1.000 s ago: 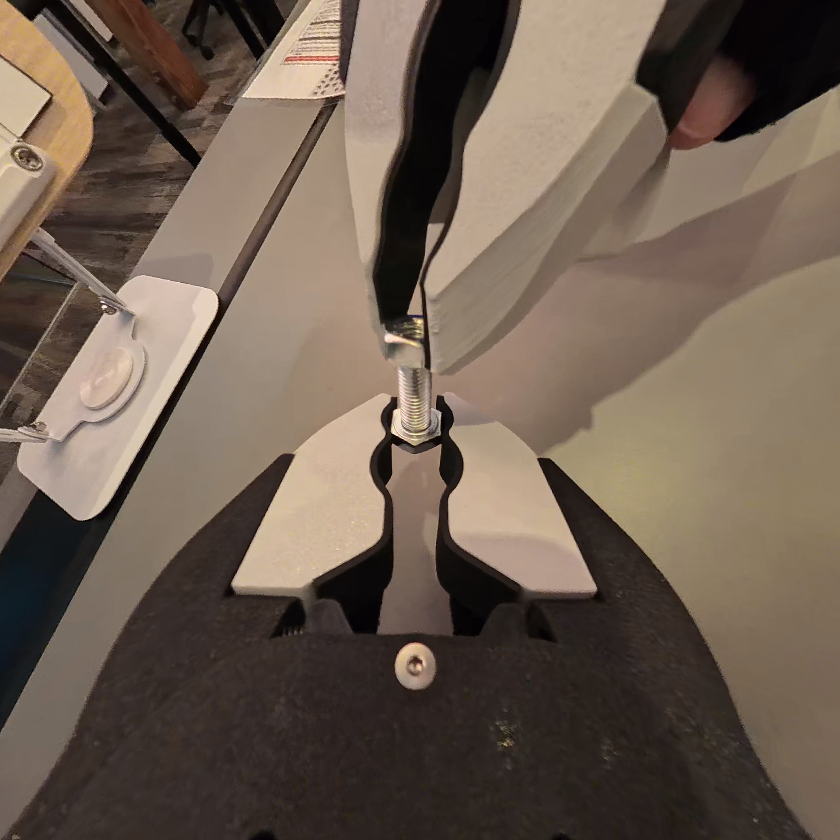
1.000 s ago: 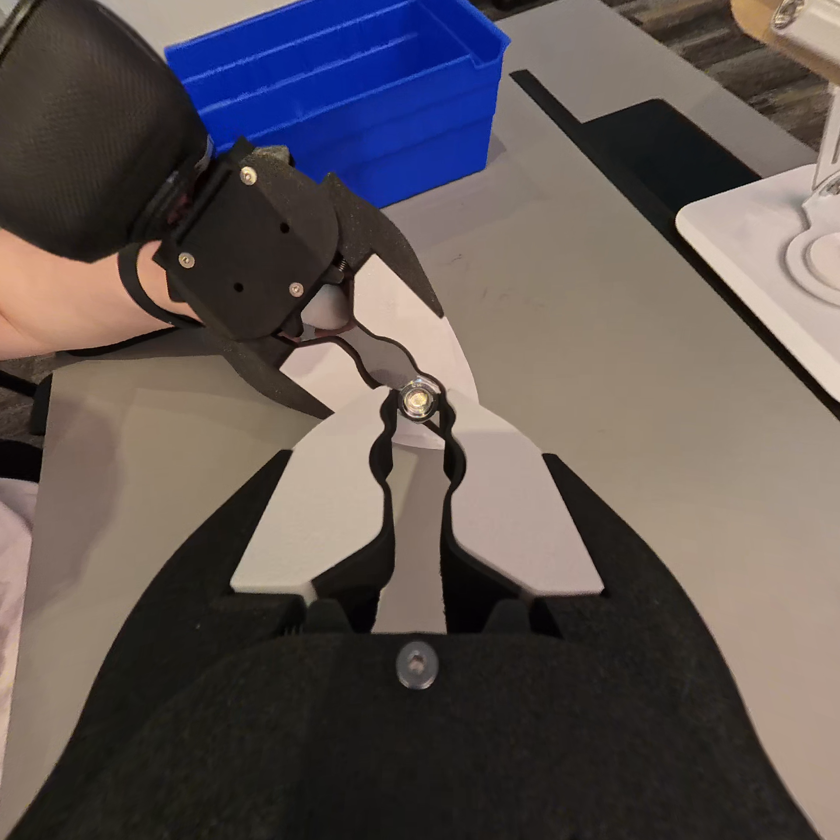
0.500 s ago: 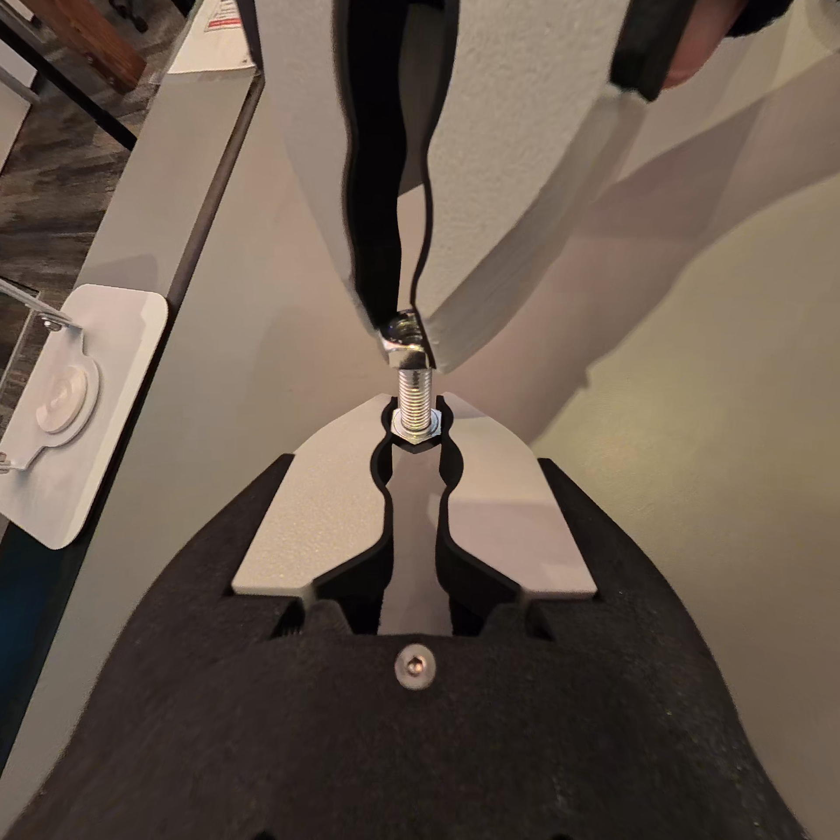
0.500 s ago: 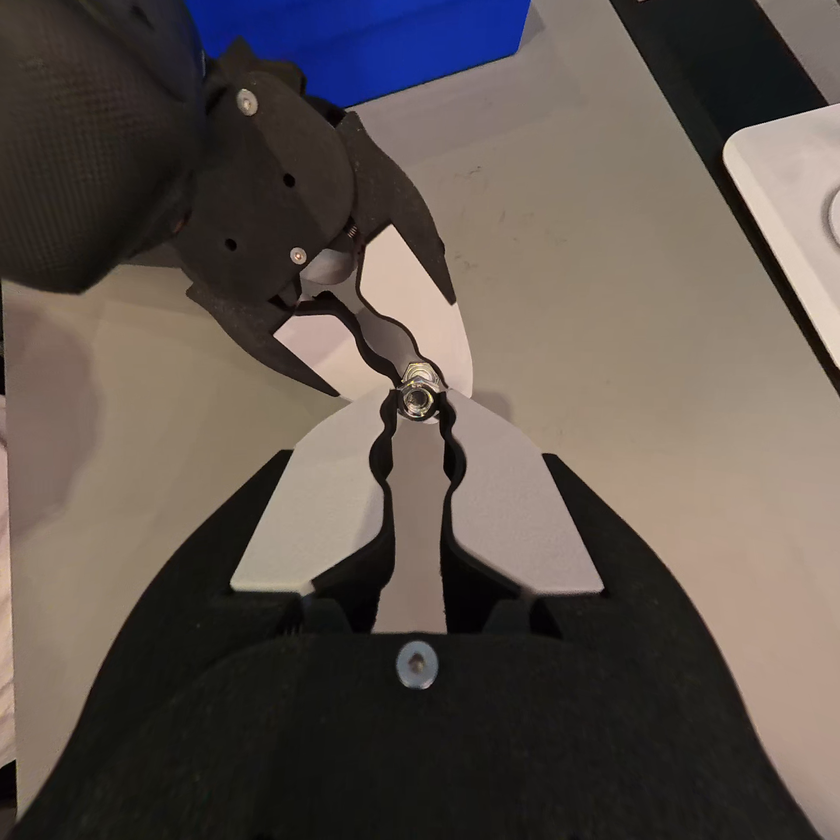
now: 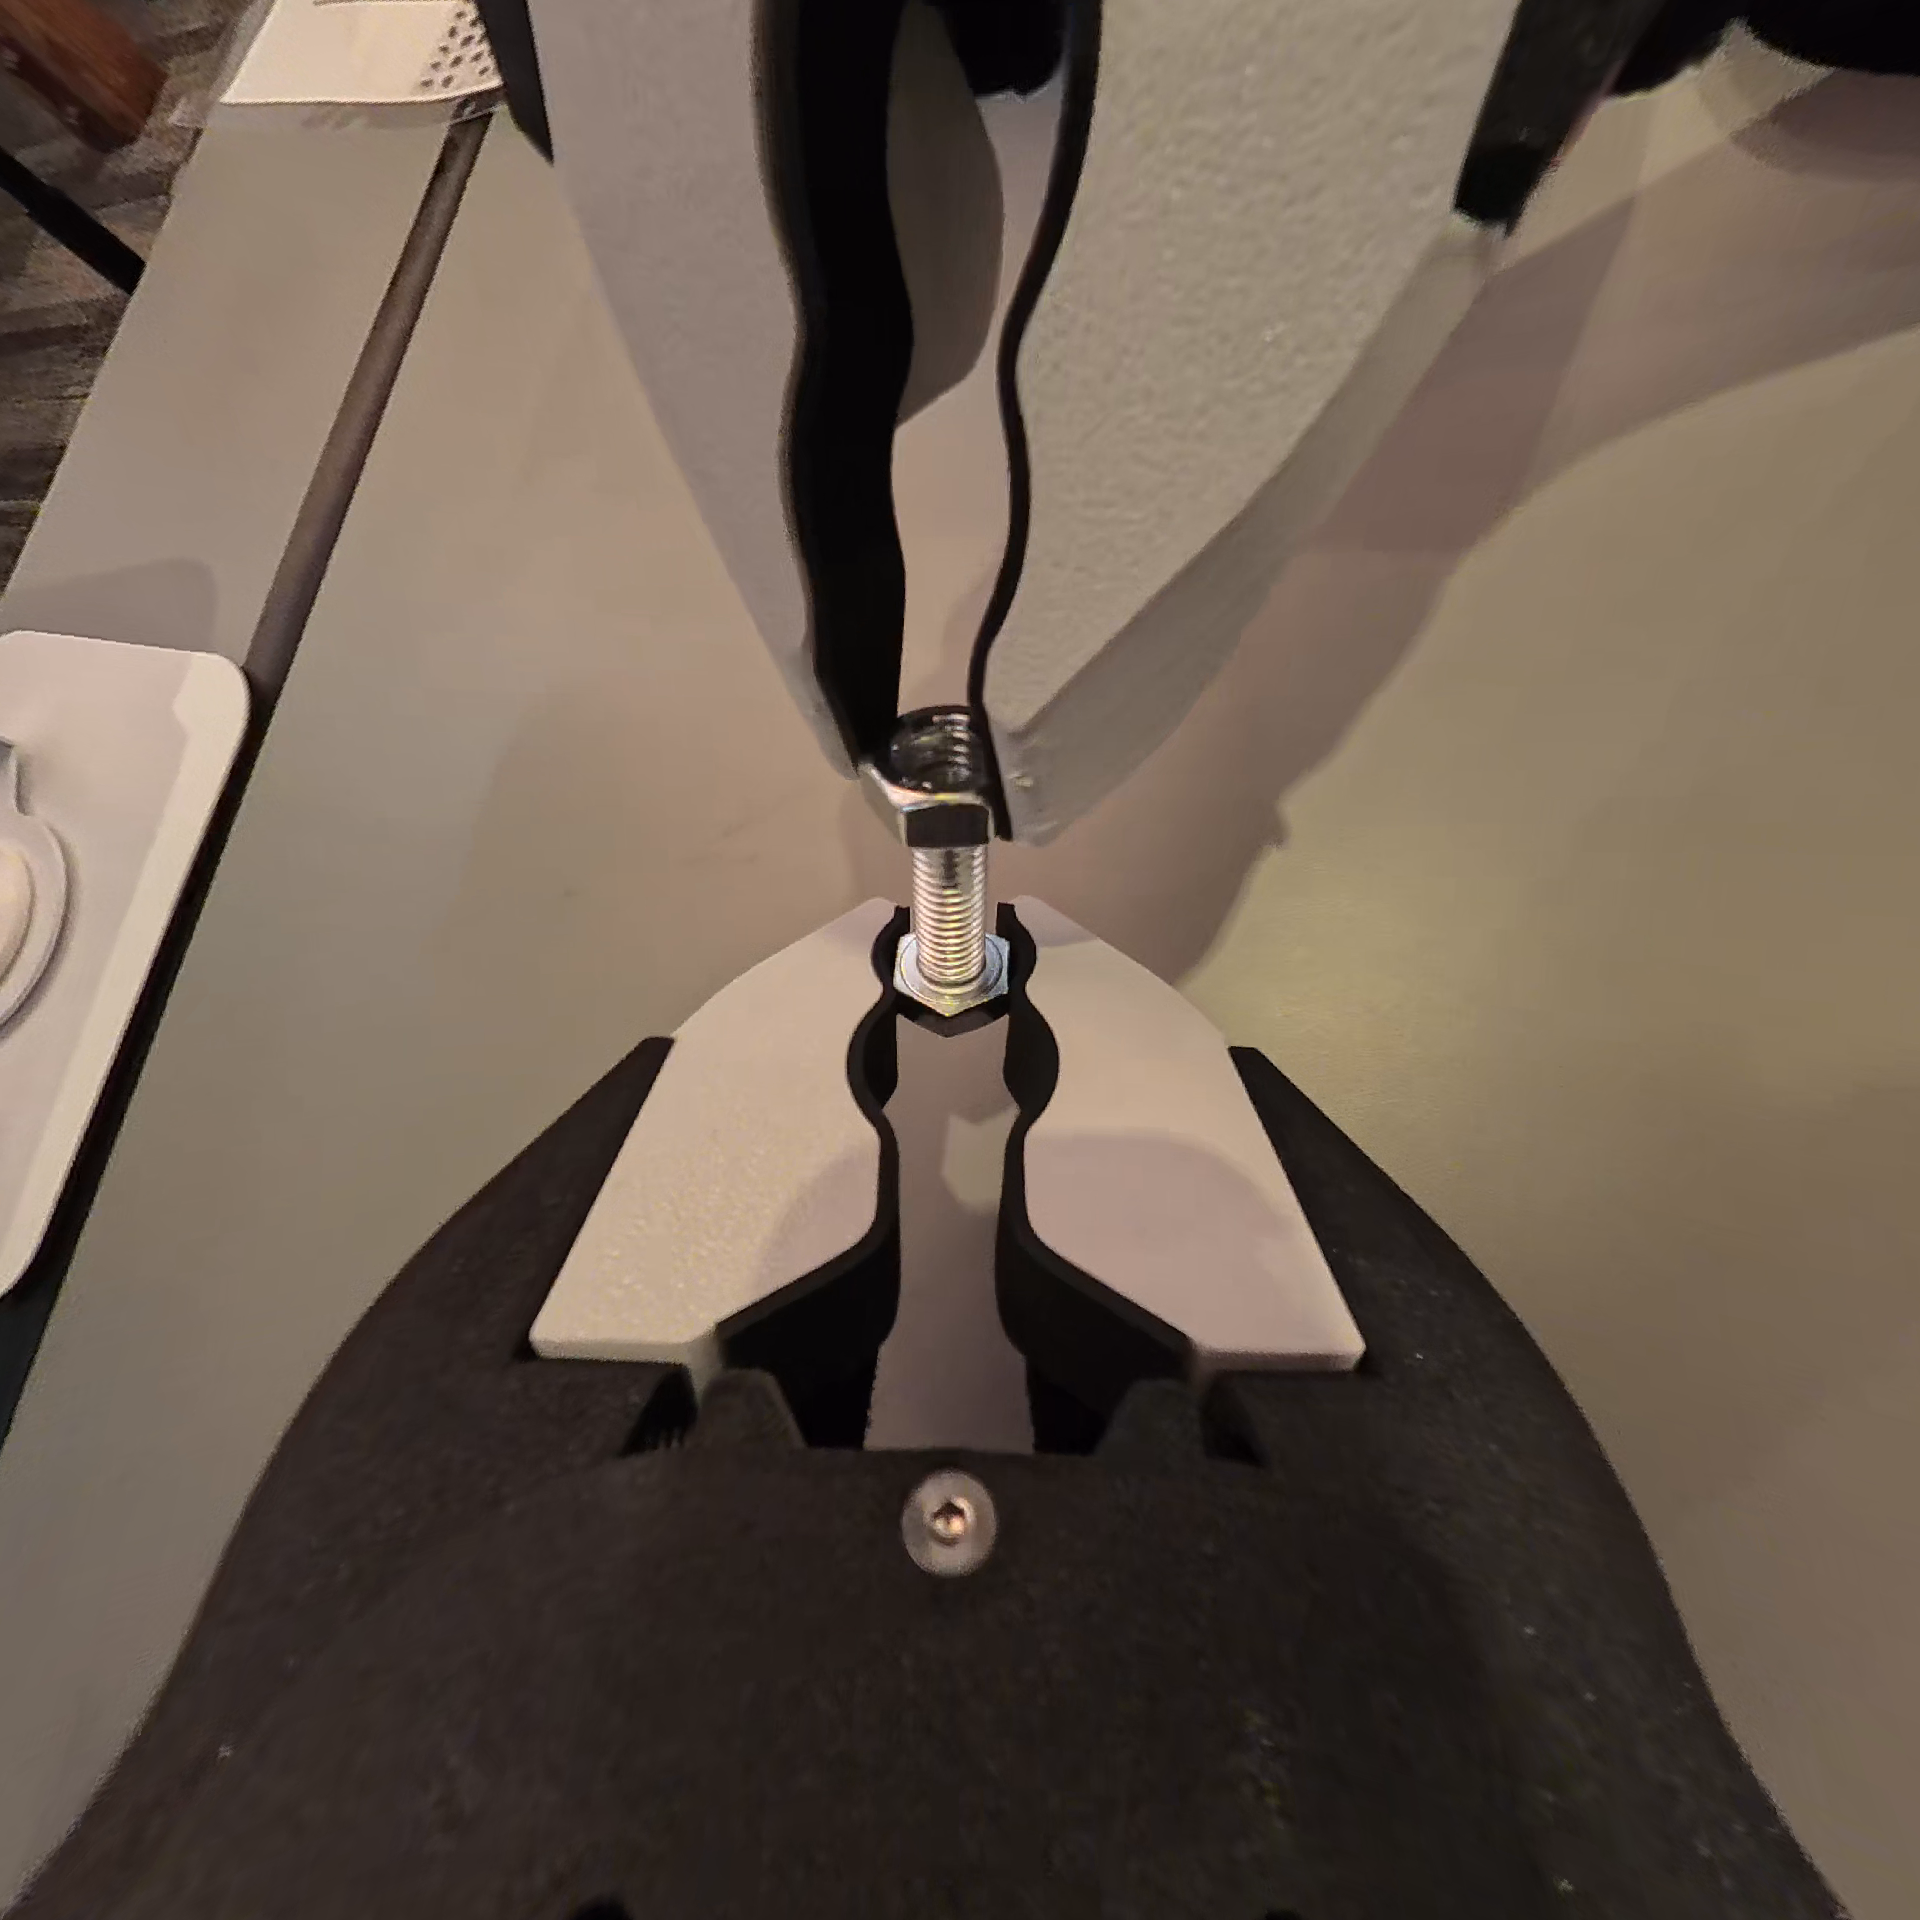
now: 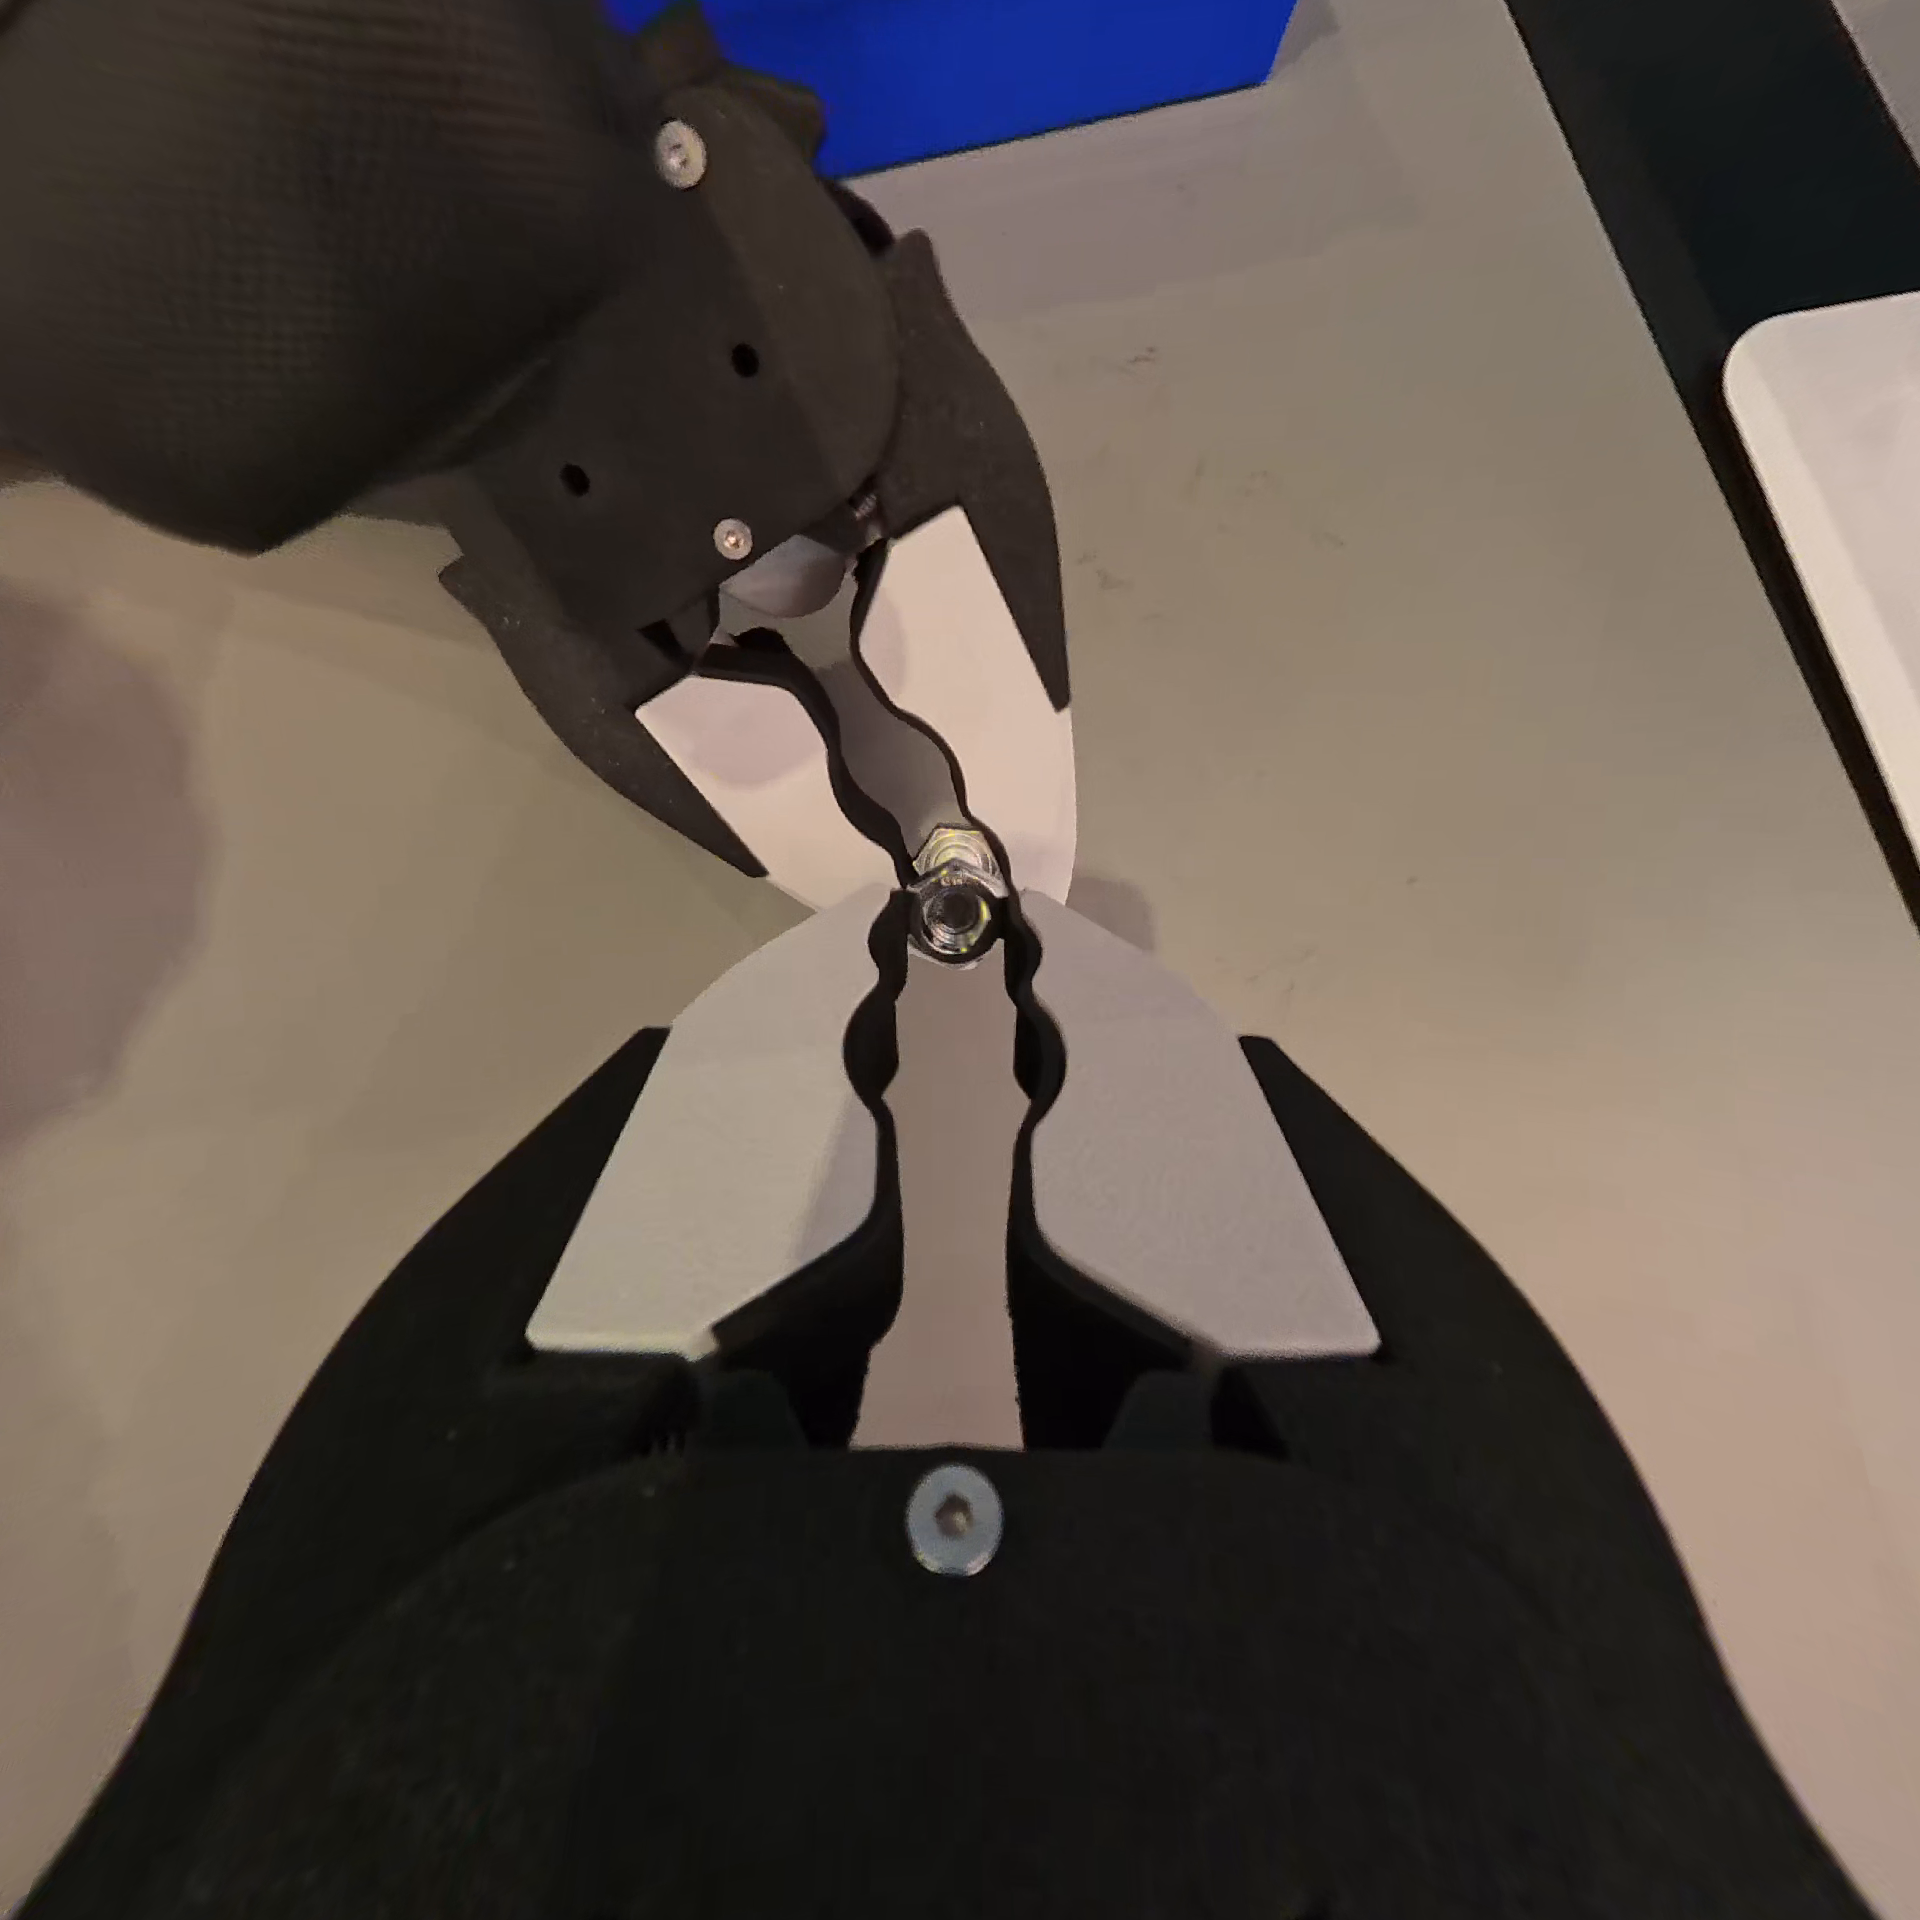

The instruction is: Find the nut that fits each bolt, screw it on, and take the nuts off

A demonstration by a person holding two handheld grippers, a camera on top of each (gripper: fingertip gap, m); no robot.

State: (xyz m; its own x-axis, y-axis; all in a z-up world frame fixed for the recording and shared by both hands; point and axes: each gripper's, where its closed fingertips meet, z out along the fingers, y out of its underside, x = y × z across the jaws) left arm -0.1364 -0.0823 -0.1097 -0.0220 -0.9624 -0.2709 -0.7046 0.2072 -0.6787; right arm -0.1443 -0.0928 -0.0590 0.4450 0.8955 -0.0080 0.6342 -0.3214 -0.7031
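In the left wrist view, the left gripper (image 5: 948, 961) sits low in the centre of the frame, its two white fingers clenched on a hex nut (image 5: 948, 982) at their very tips. A threaded silver bolt (image 5: 940, 904) rises from that nut towards the upper middle of the frame, where the right gripper (image 5: 930, 774) comes down from the top edge and pinches the bolt's hex head between its own tips. The bolt thus spans the short gap between the two grippers, held clear above the pale grey bench (image 5: 1558, 1039).

In the right wrist view, the right gripper (image 6: 951, 925) fills the lower half, grasping the bolt (image 6: 951, 920) head-on, so that only its round end face shows at the centre. Just beyond it, the nut (image 6: 948, 844) sits in the tips of the left gripper (image 6: 940, 847), which reaches in from the upper left on its black body. How far the nut is threaded along the shank is hard to judge here, since the bolt points straight away from the lens.

A blue bin (image 6: 1018, 83) stands on the bench (image 6: 1351, 727) at the top edge of the frame. A white plate (image 6: 1839, 520) lies at the right edge.
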